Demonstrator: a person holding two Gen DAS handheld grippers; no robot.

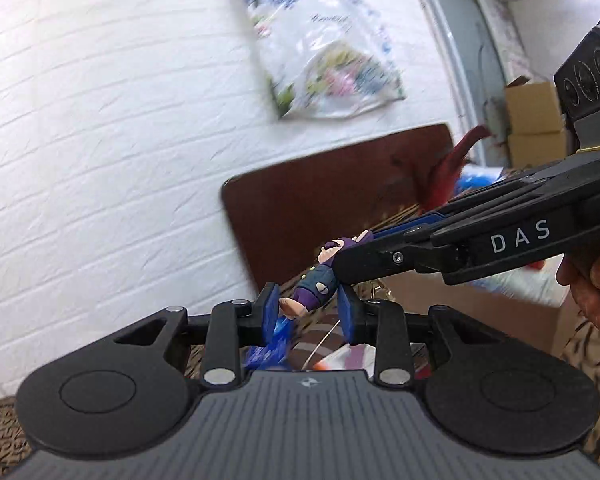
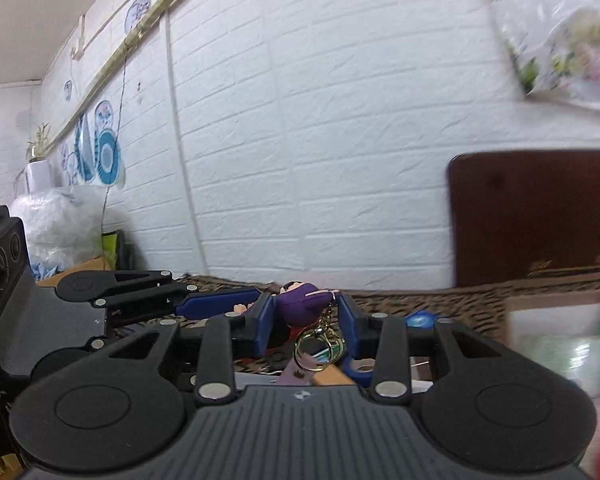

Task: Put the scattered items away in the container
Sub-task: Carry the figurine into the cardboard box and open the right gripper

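A small purple-clad figurine keychain [image 1: 314, 286] hangs in the air between both grippers. In the left wrist view my left gripper [image 1: 310, 306] has its blue pads on either side of the figurine's body and legs, shut on it. My right gripper [image 1: 352, 250] reaches in from the right and clamps the figurine's head. In the right wrist view the purple figurine [image 2: 304, 302] sits between my right gripper's [image 2: 306, 314] pads, with its metal key ring [image 2: 314, 350] dangling below. My left gripper [image 2: 252, 304] comes in from the left.
A dark brown wooden board [image 1: 332, 200] leans on the white brick wall, with a floral plastic bag [image 1: 320, 40] hanging above. Below lies a leopard-patterned cloth [image 2: 440, 304] with small items. Cardboard boxes [image 1: 536, 120] stand at the right. A hand [image 1: 592, 288] holds the right gripper.
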